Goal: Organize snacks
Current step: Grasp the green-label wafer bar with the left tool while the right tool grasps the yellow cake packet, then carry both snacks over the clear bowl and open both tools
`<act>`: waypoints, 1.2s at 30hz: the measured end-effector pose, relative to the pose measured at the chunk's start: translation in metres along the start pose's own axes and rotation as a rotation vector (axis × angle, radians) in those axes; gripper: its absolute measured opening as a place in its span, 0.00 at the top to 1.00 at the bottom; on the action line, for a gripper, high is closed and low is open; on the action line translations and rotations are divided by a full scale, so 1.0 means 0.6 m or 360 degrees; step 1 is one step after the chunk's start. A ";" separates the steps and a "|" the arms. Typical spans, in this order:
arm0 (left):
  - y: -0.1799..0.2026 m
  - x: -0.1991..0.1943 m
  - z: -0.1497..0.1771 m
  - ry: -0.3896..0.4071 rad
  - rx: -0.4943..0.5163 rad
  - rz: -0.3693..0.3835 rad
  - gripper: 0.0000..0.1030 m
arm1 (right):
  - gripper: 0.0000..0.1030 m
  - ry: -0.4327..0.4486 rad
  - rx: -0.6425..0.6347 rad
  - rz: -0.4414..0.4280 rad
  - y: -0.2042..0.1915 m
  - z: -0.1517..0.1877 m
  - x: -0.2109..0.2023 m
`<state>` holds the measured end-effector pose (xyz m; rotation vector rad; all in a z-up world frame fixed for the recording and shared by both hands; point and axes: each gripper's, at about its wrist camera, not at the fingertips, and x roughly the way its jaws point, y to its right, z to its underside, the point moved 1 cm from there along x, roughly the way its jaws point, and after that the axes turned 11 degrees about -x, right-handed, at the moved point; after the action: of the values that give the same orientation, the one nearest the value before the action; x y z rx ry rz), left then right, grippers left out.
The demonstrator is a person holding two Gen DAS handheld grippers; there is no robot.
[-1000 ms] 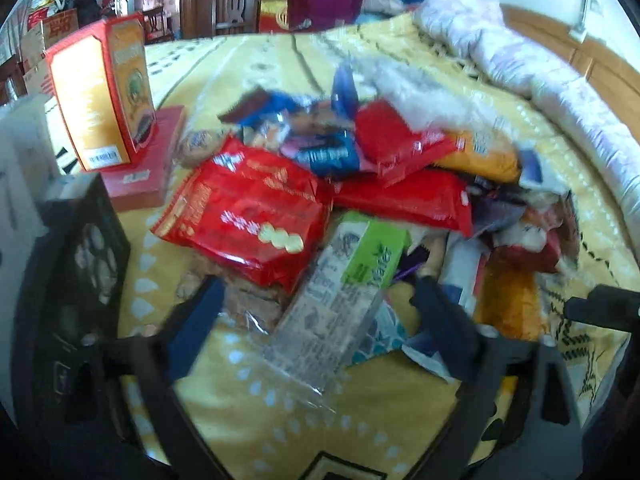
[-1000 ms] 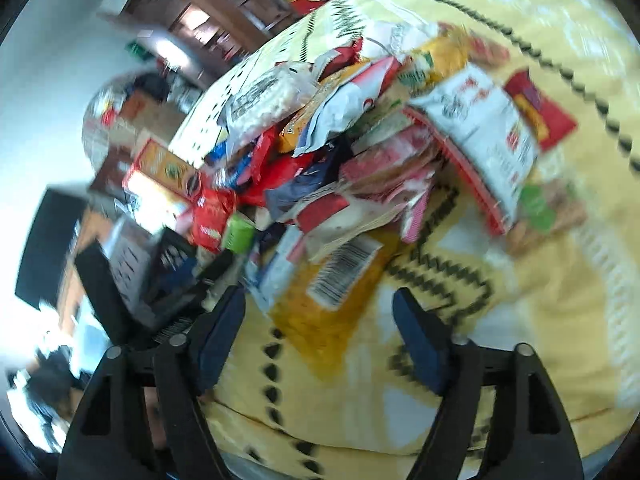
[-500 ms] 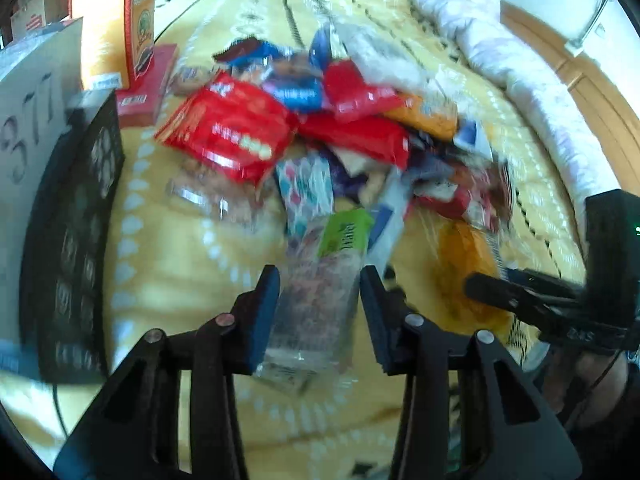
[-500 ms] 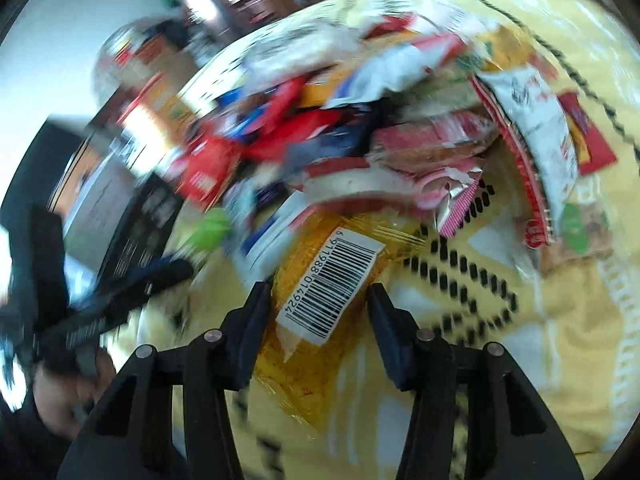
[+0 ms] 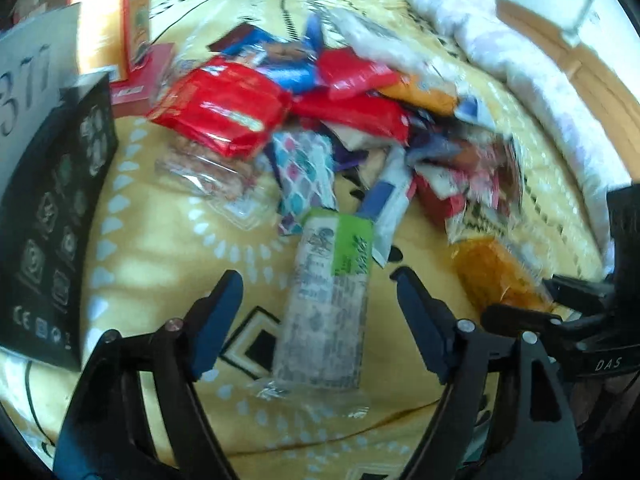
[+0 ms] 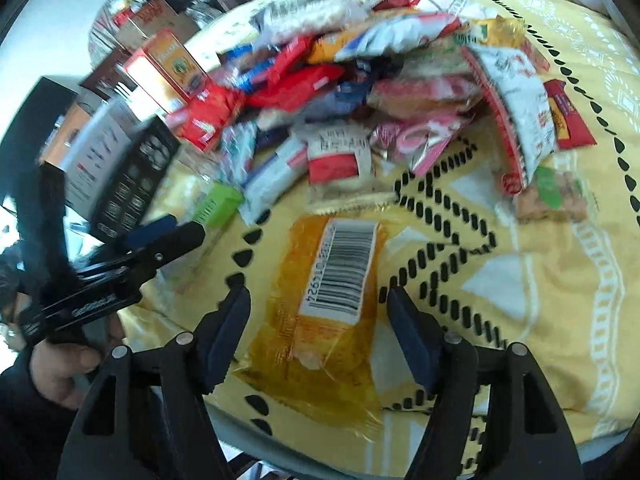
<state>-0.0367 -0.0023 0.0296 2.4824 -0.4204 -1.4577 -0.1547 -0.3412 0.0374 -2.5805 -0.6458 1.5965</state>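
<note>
A long clear packet with a green label (image 5: 328,300) lies on the yellow bedspread between the fingers of my left gripper (image 5: 316,284). Its jaws are opening and the pads stand clear of the packet. An orange packet with a barcode label (image 6: 328,308) lies between the fingers of my right gripper (image 6: 316,304), whose jaws are also opening, pads off the packet. A heap of snack packets (image 5: 340,120) spreads beyond both. The right gripper's tips (image 5: 520,316) show at the lower right of the left wrist view, by the orange packet (image 5: 492,276).
A black box (image 5: 52,232) and a grey box (image 5: 28,80) stand at the left, with an orange carton (image 5: 112,28) on a red box behind. A rolled white quilt (image 5: 540,88) runs along the bed's right side. The bed's front edge (image 6: 320,464) lies just below my right gripper.
Half a second ago both grippers were nearly shut on their packets; now both have spread wide and the packets lie nearer on the bedspread. Both views have drawn back toward the bed's front edge.
</note>
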 end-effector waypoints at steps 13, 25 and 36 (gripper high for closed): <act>-0.022 -0.162 -0.096 0.0288 -0.0065 0.0047 0.65 | 0.52 0.0359 -0.0103 0.0144 -0.017 -0.055 -0.121; -0.321 -0.475 -0.179 0.0886 -0.0496 -0.0442 0.65 | 0.52 0.0760 -0.0532 -0.0231 -0.284 -0.300 -0.212; -0.522 -0.480 -0.125 0.0737 -0.0915 -0.0730 0.65 | 0.52 0.0533 -0.0894 -0.0622 -0.614 -0.386 -0.062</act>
<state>-0.0643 0.3972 0.1927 2.3802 0.6024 -0.8846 -0.0890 0.0235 0.2688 -2.7180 -1.6193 0.9291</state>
